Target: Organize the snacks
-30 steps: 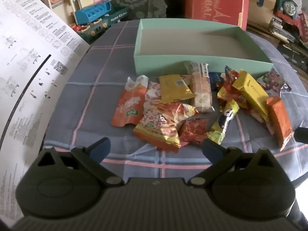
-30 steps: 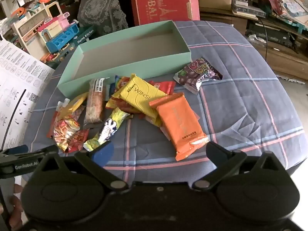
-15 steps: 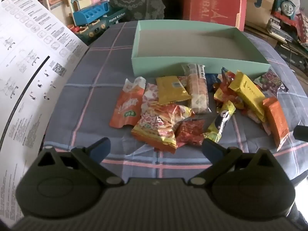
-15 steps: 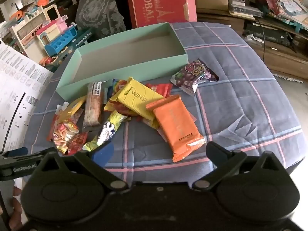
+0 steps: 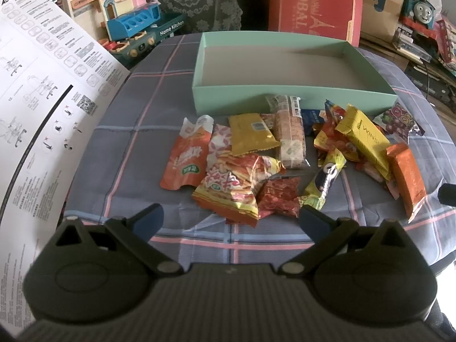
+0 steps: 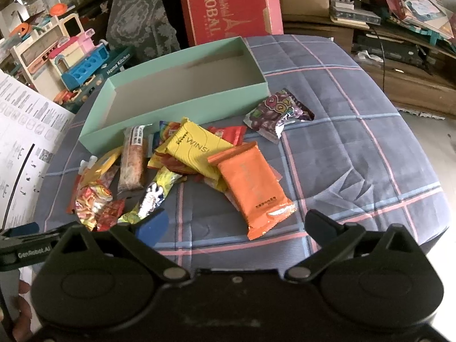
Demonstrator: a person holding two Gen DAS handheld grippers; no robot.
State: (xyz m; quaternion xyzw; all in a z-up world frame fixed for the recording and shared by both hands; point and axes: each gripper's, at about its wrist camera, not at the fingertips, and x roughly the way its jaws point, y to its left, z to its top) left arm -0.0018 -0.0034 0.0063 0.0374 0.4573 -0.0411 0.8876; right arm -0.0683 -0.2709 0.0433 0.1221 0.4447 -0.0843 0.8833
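Still nothing packed. Far left, a printed instruction sheet [image 5: 42, 108] draped over the edge, no part of the job. Next, the left gripper [image 5: 229, 216], jaws spread wide and holding nothing, hovering low over the checked blue cloth [image 5: 119, 154] just short of the red-and-yellow crinkled bag [image 5: 233, 188], probably lined up there as the nearest pick. Beside that, an orange pouch [image 5: 185, 159], a gold packet [image 5: 250, 134] and a clear-wrapped bar [image 5: 290, 134], all loose in one heap and touching or overlapping. Behind the heap, the mint-green box [image 5: 293, 98], bare inside, near wall touching the bar's end, likely set close so each carry is short. Further right, the yellow packet [image 6: 196, 148] lying across red wrappers, the flat orange packet [image 6: 250, 188] overlapping its lower end. Right gripper [image 6: 235, 222] likewise agape and unloaded, just short of that orange packet, seemingly poised for it. Rightmost, a purple candy bag [image 6: 279, 111] apart from the pile, by the box corner.
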